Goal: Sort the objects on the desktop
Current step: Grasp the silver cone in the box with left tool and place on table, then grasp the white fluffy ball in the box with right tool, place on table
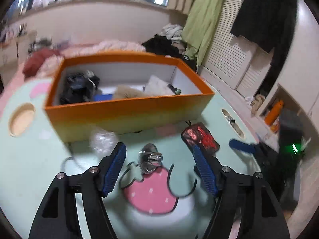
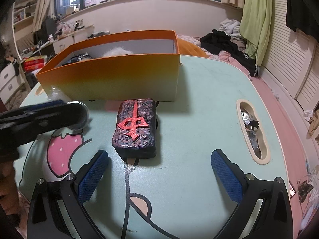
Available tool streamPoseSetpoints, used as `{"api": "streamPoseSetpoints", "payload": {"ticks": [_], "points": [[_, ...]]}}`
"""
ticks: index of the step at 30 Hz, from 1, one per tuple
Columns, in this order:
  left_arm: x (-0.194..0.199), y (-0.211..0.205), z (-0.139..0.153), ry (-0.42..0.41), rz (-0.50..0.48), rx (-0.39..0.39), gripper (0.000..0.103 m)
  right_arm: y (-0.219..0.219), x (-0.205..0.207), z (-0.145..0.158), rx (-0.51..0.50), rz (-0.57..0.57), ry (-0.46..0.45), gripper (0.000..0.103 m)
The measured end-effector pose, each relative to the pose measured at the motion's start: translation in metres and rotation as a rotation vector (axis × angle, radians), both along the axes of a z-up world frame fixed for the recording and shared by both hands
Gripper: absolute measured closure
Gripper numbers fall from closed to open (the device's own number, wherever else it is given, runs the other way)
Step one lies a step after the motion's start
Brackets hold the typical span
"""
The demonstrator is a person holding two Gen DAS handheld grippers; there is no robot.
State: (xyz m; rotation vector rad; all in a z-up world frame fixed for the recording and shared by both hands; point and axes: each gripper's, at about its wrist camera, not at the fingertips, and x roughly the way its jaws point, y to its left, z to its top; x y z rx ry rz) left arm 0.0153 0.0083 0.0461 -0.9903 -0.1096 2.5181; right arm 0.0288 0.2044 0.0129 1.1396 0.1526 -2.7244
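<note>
A shiny silver metal knob lies on the mint table, just ahead of and between the open fingers of my left gripper. A dark block with a red raised character lies in front of the orange box; it also shows in the left wrist view. My right gripper is open and empty, a little short of the block. The orange box holds dark, white and tan soft items. A crumpled clear plastic piece lies by the box.
The table has a round hole at the left and an oval slot with foil in it at the right. A bed with piled clothes lies behind. The left gripper crosses the right wrist view.
</note>
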Motion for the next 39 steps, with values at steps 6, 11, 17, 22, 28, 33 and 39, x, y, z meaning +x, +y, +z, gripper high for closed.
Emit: {"api": "streamPoseSetpoints", "payload": {"ticks": [6,11,17,22,28,33,39], "points": [[0.031,-0.019,-0.021,-0.001,0.102,-0.164,0.025,0.002,0.0,0.0,0.001,0.001,0.001,0.0],[0.031,-0.026,-0.032,-0.011,0.185,-0.173,0.019,0.003,-0.001,0.001,-0.001,0.002,-0.001,0.0],[0.033,-0.014,-0.036,0.022,0.176,-0.22,0.006,0.01,-0.002,0.011,-0.078,0.021,0.013,0.006],[0.027,-0.011,-0.043,0.023,0.179,-0.221,0.006,0.026,-0.03,0.053,-0.377,0.123,-0.076,0.038],[0.027,-0.01,-0.044,0.024,0.177,-0.222,0.006,-0.022,-0.096,0.099,-0.236,0.134,-0.082,0.054],[0.027,-0.011,-0.044,0.027,0.17,-0.219,0.006,-0.048,-0.164,0.082,-0.239,0.128,-0.295,0.054],[0.029,-0.011,-0.046,0.029,0.168,-0.217,0.006,-0.072,-0.161,0.063,-0.044,0.173,-0.313,0.074]]}}
